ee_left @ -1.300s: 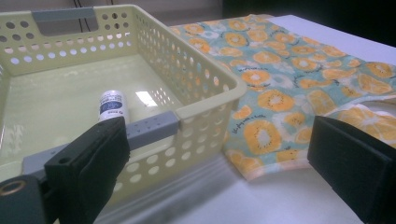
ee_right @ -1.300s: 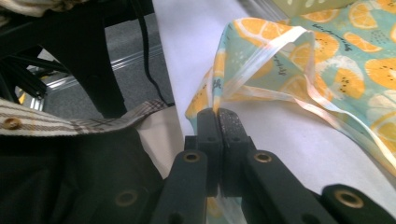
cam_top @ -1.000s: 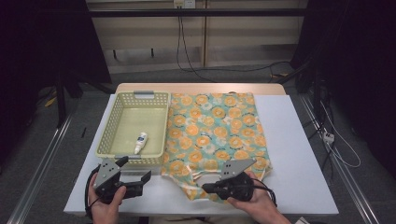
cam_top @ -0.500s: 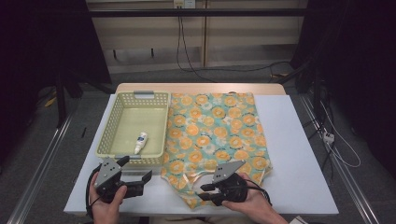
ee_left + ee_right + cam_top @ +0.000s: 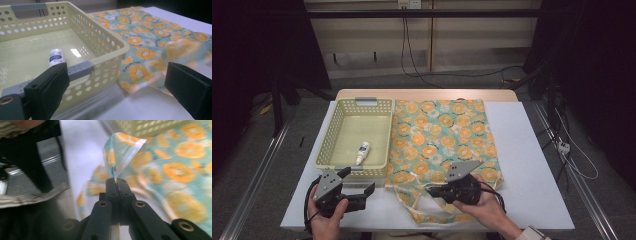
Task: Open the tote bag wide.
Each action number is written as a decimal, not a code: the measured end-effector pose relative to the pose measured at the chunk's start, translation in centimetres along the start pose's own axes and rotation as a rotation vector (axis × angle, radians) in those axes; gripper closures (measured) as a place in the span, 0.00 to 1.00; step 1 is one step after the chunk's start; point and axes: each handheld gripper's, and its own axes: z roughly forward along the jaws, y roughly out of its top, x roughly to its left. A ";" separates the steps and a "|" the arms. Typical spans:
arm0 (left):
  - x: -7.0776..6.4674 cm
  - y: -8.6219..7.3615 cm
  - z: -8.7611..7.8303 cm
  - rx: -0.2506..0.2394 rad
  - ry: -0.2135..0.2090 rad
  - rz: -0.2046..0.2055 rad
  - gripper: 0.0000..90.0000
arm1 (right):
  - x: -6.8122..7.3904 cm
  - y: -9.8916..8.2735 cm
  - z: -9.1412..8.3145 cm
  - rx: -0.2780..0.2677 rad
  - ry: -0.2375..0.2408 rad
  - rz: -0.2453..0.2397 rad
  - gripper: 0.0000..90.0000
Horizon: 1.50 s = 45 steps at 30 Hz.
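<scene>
A teal cloth bag [image 5: 442,135] printed with orange slices lies flat in the middle of the white table. Its near edge is bunched in front of my right gripper [image 5: 430,191]. In the right gripper view the jaws [image 5: 116,181] have just been closing and are shut on the bag's strap [image 5: 120,152], which rises out of them as a folded loop. My left gripper [image 5: 359,181] stands open in front of the yellow basket [image 5: 326,150], with nothing between its jaws [image 5: 116,75]. A small white bottle [image 5: 362,152] lies inside the basket, also seen in the left gripper view [image 5: 56,57].
The basket's near wall [image 5: 107,40] stands right ahead of the left jaws, with a grey handle bar along it. The bag's left edge [image 5: 132,75] lies against the basket. Bare white table [image 5: 532,165] extends to the right of the bag.
The bag's near edge has been drawn toward the table's front and bunched up around the right gripper, which shifted slightly. The left gripper has stayed put.
</scene>
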 end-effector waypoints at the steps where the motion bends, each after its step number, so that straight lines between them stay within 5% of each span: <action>1: 0.0 0.0 0.0 0.000 -0.001 -0.001 0.06 | -0.6 0.3 -0.1 0.000 -0.015 -0.003 1.00; 16: 0.0 0.0 0.1 0.006 -0.006 0.003 0.06 | -8.5 1.4 1.7 0.054 -0.208 0.020 1.00; 27: 0.0 0.0 0.2 0.010 -0.013 0.005 0.06 | -13.3 2.4 3.7 0.090 -0.302 0.003 1.00; 31: 0.0 0.0 0.1 0.010 -0.014 0.006 0.06 | -14.3 1.4 4.5 0.114 -0.297 0.024 0.99; 35: 0.0 0.0 0.2 0.012 -0.015 0.005 0.06 | -14.7 0.6 5.1 0.157 -0.285 0.054 0.78; 42: 0.0 0.0 0.1 0.010 -0.014 0.005 0.06 | -13.9 1.4 2.5 0.075 -0.280 0.092 0.43; 45: 0.0 -0.1 0.1 0.009 -0.013 0.005 0.06 | -13.3 1.7 1.6 0.057 -0.272 0.094 0.36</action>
